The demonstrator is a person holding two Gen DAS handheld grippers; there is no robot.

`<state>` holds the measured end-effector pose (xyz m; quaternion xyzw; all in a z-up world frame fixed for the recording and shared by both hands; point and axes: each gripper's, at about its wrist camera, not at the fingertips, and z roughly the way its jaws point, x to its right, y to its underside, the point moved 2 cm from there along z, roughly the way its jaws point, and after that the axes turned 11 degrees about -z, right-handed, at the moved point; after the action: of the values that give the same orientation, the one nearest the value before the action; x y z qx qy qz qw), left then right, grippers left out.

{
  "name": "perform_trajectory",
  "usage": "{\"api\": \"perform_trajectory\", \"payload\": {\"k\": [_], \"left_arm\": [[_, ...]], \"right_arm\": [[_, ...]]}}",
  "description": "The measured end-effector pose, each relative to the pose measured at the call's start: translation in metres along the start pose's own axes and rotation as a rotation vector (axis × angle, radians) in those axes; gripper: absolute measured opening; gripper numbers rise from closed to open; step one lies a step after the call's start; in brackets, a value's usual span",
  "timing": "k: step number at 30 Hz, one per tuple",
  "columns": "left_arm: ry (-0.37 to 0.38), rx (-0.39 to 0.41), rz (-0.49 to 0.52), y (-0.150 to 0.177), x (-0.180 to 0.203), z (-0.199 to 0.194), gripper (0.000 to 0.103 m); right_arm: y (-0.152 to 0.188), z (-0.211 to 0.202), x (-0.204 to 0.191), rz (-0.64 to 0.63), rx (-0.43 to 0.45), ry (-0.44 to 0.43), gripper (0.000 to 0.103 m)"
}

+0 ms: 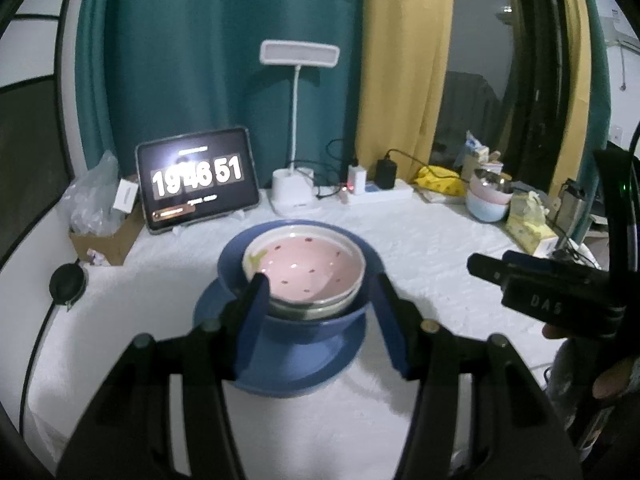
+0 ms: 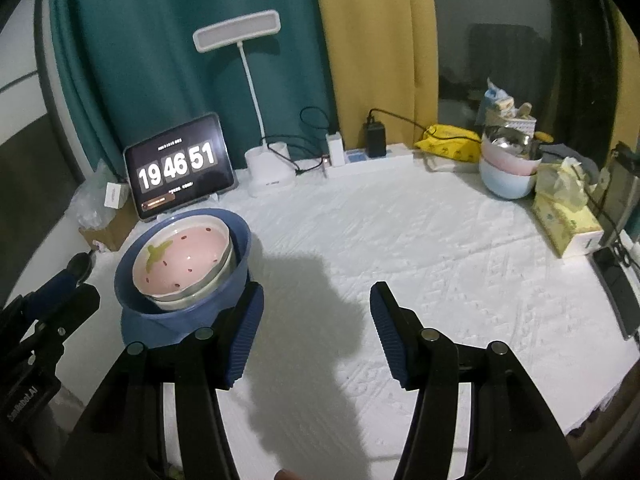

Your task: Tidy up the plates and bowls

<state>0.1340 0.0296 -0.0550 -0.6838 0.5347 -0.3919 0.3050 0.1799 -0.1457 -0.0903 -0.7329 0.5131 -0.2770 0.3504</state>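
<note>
Left of centre, stacked bowls (image 2: 182, 264), bare cloth (image 2: 420, 240) rightward, both grippers (image 2: 316, 332) empty, agape

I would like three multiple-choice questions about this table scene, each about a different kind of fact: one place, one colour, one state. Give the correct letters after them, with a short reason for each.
1. Where does the pink strawberry bowl sit?
A. nested in the blue bowl
B. beside the tissue box
C. on the tablet

2. What colour is the plate under the blue bowl?
A. white
B. blue
C. yellow

3. How is the right gripper?
A. shut on a bowl
B. shut on a plate
C. open, holding nothing

Answers:
1 A: the pink bowl, with another bowl's rim showing under it, lies inside the blue bowl.
2 B: a blue rim spreads out below the blue bowl.
3 C: its jaws stand apart with only the white cloth between them.
</note>
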Motion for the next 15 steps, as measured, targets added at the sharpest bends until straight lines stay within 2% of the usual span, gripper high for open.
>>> {"api": "perform_trajectory", "payload": {"k": [12,15], "left_arm": [[0.047,0.087,0.023,-0.006,0.025,-0.034,0.055],[0.061,0.111,0.022,-0.008,0.030,-0.042,0.063]], "right_arm": [[0.000,-0.049,0.010,-0.023,0.096,0.033,0.058],[0.000,-0.061,0.013,-0.029,0.124,0.044,0.059]]}}
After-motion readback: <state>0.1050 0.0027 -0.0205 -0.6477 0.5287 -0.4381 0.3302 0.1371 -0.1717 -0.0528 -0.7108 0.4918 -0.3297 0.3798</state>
